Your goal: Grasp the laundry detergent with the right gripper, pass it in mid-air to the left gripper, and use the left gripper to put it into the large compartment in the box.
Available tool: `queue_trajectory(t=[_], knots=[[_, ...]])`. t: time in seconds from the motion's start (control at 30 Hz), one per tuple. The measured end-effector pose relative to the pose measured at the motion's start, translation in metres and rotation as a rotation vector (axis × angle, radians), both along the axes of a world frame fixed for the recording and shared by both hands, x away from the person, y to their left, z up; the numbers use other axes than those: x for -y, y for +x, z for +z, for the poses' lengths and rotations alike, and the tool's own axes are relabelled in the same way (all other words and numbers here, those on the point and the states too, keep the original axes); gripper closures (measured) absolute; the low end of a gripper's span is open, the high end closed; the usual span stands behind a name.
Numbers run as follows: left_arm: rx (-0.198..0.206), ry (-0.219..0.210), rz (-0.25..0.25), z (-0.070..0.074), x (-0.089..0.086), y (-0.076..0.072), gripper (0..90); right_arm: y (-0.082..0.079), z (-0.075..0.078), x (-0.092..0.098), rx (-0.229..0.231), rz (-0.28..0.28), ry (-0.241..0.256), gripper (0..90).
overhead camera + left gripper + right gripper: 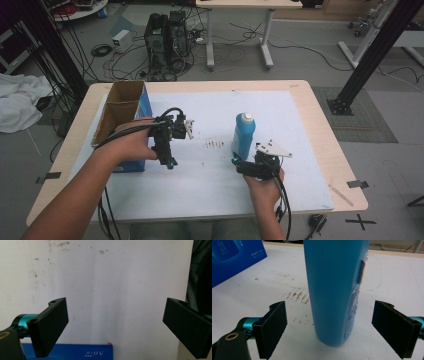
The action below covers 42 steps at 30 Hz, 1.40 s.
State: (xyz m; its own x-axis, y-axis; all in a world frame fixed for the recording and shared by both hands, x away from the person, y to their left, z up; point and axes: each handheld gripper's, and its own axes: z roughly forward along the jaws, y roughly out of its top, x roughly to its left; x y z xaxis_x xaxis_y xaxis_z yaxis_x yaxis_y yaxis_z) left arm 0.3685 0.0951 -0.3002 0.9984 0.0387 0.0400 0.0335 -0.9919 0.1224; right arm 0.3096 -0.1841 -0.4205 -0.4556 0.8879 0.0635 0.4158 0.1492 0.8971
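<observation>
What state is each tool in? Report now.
Left tool: open, holding nothing, over the white mat.
Right tool: open, jaws either side of the upright blue bottle, not touching it.

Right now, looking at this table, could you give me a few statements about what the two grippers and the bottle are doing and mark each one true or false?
1. The blue bottle stands upright on the white sheet. True.
2. The right gripper is clamped on the bottle. False: its jaws stand open on either side, clear of the bottle.
3. The left gripper is open with nothing between its jaws. True.
4. The bottle lies inside the cardboard box. False: it stands on the sheet, apart from the box.
5. The bottle has a white cap. True.
</observation>
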Motion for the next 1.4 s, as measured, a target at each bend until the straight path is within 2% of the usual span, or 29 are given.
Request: queue_trajectory(t=[0.1, 0.23, 0.3, 0.37, 0.43, 0.57, 0.63, 0.67, 0.7, 0.87, 0.9, 1.1, 1.13, 1.33, 1.37, 1.4], knots=[[0.006, 0.006, 0.000, 0.000, 0.000, -0.001, 6.2, 0.000, -0.001, -0.005, 0.014, -0.025, -0.019, 11.9], [0.006, 0.005, 0.005, 0.000, 0.000, -0.002, 6.2, 0.001, -0.001, -0.007, 0.021, -0.041, -0.017, 11.8], [0.005, 0.013, -0.003, 0.001, 0.000, -0.002, 6.2, 0.001, -0.002, -0.010, 0.013, -0.059, -0.004, 11.8], [0.001, 0.013, -0.005, 0.001, 0.000, -0.002, 6.2, 0.004, -0.002, -0.012, 0.035, -0.080, -0.013, 11.8], [0.000, 0.020, -0.005, 0.000, 0.001, -0.003, 6.2, 0.006, -0.002, -0.014, 0.020, -0.100, 0.007, 11.9], [0.003, 0.023, -0.004, 0.000, 0.000, -0.003, 6.2, 0.013, -0.003, -0.014, 0.048, -0.114, 0.008, 11.8], [0.001, 0.026, -0.004, 0.000, 0.000, -0.003, 6.2, 0.016, -0.002, -0.016, 0.052, -0.116, 0.009, 11.9], [0.001, 0.027, -0.004, 0.000, 0.000, -0.003, 6.2, 0.016, -0.002, -0.019, 0.037, -0.125, 0.023, 11.9], [0.000, 0.029, -0.005, 0.000, 0.000, -0.003, 6.2, 0.018, -0.002, -0.019, 0.052, -0.126, 0.012, 11.8], [-0.003, 0.024, 0.003, -0.001, 0.000, -0.004, 6.2, 0.022, -0.003, -0.024, 0.056, -0.140, 0.024, 11.9], [0.001, 0.025, 0.001, -0.001, -0.001, -0.005, 6.2, 0.026, -0.004, -0.024, 0.069, -0.136, 0.011, 11.9], [0.000, 0.036, -0.001, -0.001, -0.003, -0.005, 6.2, 0.030, -0.007, -0.029, 0.058, -0.155, 0.007, 11.9], [0.002, 0.039, -0.001, -0.001, -0.003, -0.005, 6.2, 0.031, -0.008, -0.028, 0.071, -0.151, 0.003, 11.9], [-0.002, 0.033, 0.001, -0.002, -0.004, -0.005, 6.2, 0.034, -0.009, -0.030, 0.067, -0.154, 0.005, 11.9], [-0.002, 0.033, 0.000, -0.002, -0.004, -0.005, 6.2, 0.034, -0.009, -0.030, 0.042, -0.152, 0.022, 11.9], [0.000, 0.035, -0.001, -0.002, -0.004, -0.006, 6.2, 0.034, -0.009, -0.031, 0.038, -0.152, 0.024, 11.9]])
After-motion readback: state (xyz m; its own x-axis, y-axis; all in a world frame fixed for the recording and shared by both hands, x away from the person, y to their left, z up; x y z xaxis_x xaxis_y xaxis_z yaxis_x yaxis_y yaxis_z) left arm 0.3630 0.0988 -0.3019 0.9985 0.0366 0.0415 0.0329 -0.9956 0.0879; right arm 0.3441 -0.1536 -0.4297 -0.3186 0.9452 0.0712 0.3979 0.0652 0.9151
